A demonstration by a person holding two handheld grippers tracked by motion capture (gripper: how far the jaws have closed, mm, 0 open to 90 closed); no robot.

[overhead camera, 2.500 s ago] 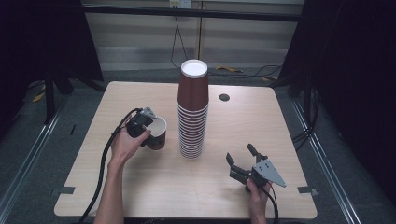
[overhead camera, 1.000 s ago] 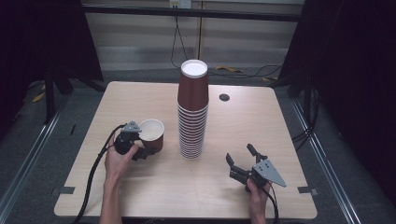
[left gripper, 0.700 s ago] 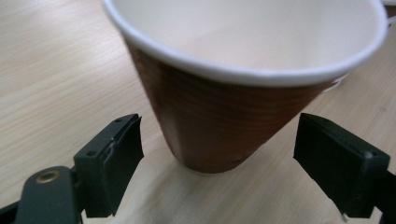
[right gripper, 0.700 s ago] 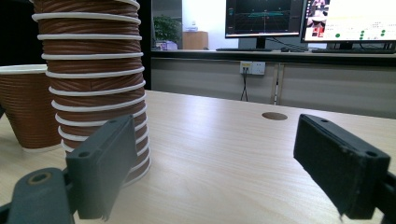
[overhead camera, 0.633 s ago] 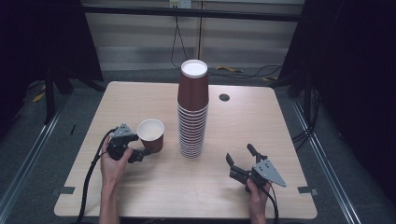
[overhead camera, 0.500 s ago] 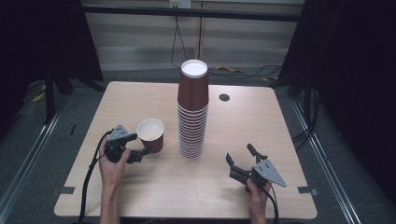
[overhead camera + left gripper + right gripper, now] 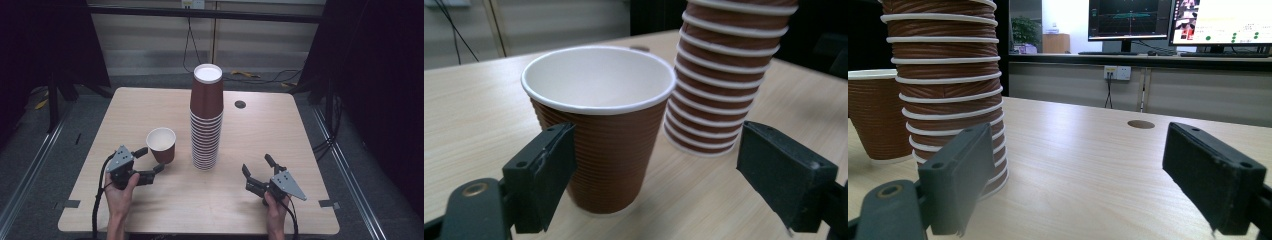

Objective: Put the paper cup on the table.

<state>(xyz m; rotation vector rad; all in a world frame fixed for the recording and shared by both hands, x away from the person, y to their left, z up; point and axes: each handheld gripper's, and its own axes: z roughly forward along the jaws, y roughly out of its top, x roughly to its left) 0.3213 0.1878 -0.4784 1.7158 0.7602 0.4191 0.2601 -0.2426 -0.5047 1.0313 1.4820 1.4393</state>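
Note:
A single brown paper cup point(image 7: 161, 144) with a white inside stands upright on the wooden table point(image 7: 150, 105), left of a tall stack of brown cups point(image 7: 205, 120). My left gripper point(image 7: 150, 161) lies just in front of that cup, open, its jaws apart and clear of the cup's wall. In the left gripper view the cup point(image 7: 599, 125) stands between and beyond the jaws, with the stack point(image 7: 729, 75) behind it to the right. My right gripper point(image 7: 256, 171) rests open at the front right of the table, empty, facing the stack point(image 7: 945, 90).
A small round hole point(image 7: 240, 104) sits in the table behind the stack. Cables trail from both grippers over the front edge. Dark frame posts and curtains flank the table. Monitors point(image 7: 1178, 20) stand on a far desk in the right gripper view.
My left gripper let go of the single cup, left it standing, and drew back toward the front left of the table. The right gripper has stayed still.

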